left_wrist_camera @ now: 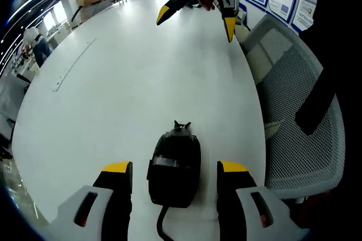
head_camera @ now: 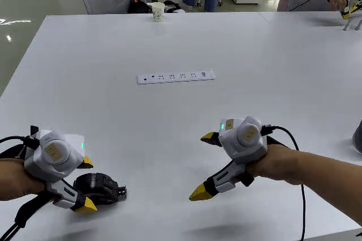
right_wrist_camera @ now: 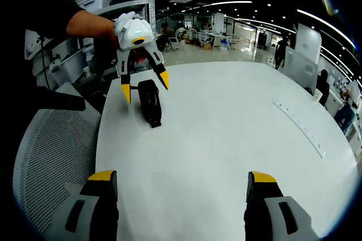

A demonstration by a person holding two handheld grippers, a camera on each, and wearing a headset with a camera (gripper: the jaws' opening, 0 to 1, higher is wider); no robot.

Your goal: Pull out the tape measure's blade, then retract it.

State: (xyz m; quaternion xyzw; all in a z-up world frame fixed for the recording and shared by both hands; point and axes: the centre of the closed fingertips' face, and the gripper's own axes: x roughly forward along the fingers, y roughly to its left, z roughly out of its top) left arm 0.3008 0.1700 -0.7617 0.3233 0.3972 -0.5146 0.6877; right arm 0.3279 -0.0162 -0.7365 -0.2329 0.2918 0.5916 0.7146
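Head view: black tape measure [head_camera: 104, 188] lies on white bench [head_camera: 169, 122], between jaws of left gripper [head_camera: 86, 184]. Left gripper view: jaws apart, gap each side of case. Right gripper [head_camera: 203, 165], jaws spread wide, holds nothing, well apart from tape. Head view adds white power strip [head_camera: 176, 76] and paper cup [head_camera: 158, 11], contents unseen. Left gripper view adds grey mesh chair [left_wrist_camera: 294, 139] beside bench.

White table [head_camera: 271, 82], power strip [head_camera: 176, 76] mid-table, paper cup [head_camera: 158, 11] (far edge), black tape measure [head_camera: 102, 187] near edge
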